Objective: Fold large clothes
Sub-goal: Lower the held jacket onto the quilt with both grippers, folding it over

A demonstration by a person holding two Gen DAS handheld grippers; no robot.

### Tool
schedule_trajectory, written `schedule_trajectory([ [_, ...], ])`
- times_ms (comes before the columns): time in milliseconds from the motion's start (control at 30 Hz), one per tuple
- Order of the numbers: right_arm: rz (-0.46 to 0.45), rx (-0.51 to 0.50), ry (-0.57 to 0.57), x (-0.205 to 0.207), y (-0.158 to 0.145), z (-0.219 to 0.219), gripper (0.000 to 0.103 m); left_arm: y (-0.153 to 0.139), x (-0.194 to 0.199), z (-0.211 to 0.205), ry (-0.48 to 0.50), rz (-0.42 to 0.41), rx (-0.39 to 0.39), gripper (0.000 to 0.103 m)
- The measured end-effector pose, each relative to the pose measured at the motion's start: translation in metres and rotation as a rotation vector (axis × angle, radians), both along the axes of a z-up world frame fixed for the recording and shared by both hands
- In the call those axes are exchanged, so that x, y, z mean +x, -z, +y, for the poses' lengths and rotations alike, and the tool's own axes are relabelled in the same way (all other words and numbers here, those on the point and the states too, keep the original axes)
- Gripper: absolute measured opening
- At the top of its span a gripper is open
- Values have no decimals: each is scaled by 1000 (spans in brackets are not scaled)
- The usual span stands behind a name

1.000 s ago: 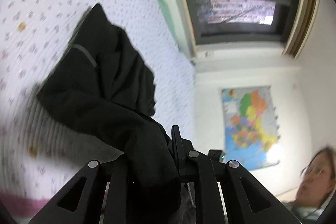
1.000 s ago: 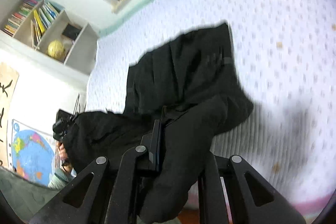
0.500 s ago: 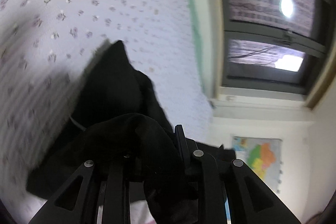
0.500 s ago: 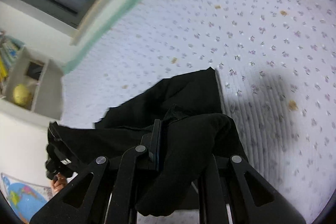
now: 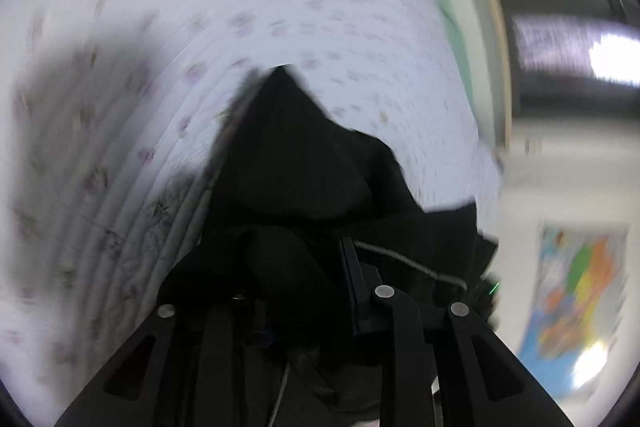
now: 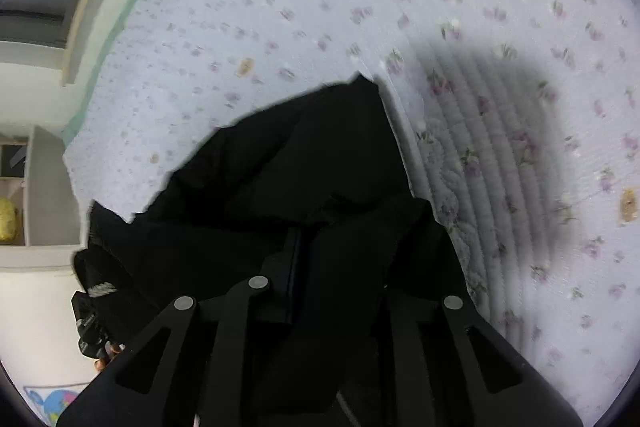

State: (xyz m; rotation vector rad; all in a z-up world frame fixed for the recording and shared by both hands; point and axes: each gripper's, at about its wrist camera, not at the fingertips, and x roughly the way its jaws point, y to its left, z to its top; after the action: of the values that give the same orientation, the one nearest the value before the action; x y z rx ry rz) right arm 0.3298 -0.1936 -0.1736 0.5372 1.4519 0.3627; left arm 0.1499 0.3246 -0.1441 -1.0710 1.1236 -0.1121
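Left wrist view is showing the left gripper (image 5: 296, 267) clamping a thick bunch of the black garment (image 5: 304, 163) between its jaws, the cloth bulging up over the left finger and spilling down between both. Beyond the jaws the garment is rising to a pointed corner that is lying against the floral quilt (image 5: 160, 27), which is blurred in this frame. A grey drawstring (image 5: 412, 263) is trailing across the cloth just right of the gripper. Off to the right, a window (image 5: 560, 27) and a coloured wall map (image 5: 580, 291) are showing, both smeared.

Right wrist view is showing the right gripper (image 6: 340, 267) pinching another fold of the same black garment (image 6: 288, 163), the fabric draping over the right finger and hanging between the jaws. Outward from there, the garment is spreading across the quilt (image 6: 520, 7) to a corner at the upper right, with a dark shadow (image 6: 500, 107) falling on the bedding beside it. To the far left a shelf (image 6: 44, 187) with a yellow object (image 6: 7, 219) is visible, and the other gripper's dark shape is sitting at the garment's left end.
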Motion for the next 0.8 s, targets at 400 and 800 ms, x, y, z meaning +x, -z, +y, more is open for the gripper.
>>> schedule_trajectory([
  [400,-299,98,-150,-41,-128,-40,82,-134,-35,-4,192,-277,271,86],
  [800,-284,-160,-284,37,-34,0,82,-12,30,30,138,-58,174,86],
])
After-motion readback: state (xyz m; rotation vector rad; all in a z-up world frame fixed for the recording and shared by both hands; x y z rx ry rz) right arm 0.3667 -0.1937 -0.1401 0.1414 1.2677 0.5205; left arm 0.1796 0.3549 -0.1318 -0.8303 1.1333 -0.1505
